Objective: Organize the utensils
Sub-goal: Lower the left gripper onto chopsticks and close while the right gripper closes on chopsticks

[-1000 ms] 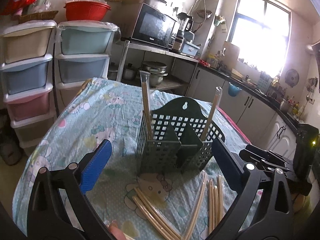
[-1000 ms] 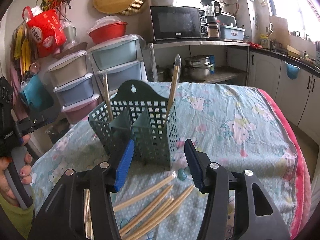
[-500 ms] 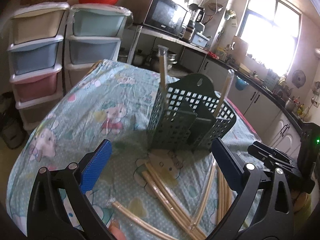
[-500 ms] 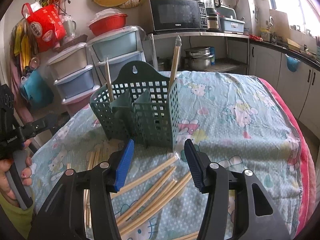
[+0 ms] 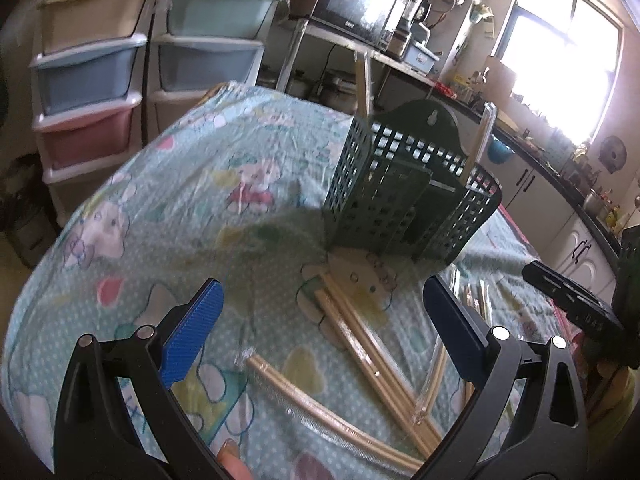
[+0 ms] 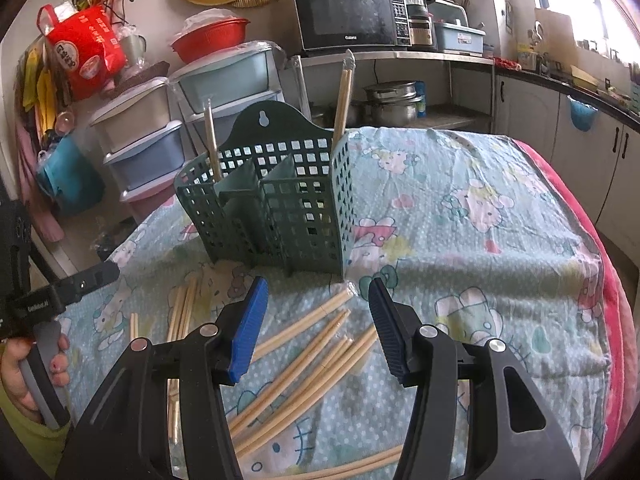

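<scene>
The right gripper point(image 6: 316, 320) is hovering with jaws spread and empty, loose wrapped chopsticks point(image 6: 304, 356) lying on the cartoon-print cloth point(image 6: 460, 200) directly beneath and between its fingers. The left gripper point(image 5: 320, 320) is hanging released too, over more chopsticks point(image 5: 360, 336). Just beyond both, the green holder point(image 6: 276, 208) is standing upright, two sticks inside.

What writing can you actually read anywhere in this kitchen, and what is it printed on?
"Galanz": microwave, on its lower front edge.
White characters on the red bag: too blurred to read.
White lettering on the left gripper body: too small to read.
Microwave's panel buttons: too small.
</scene>
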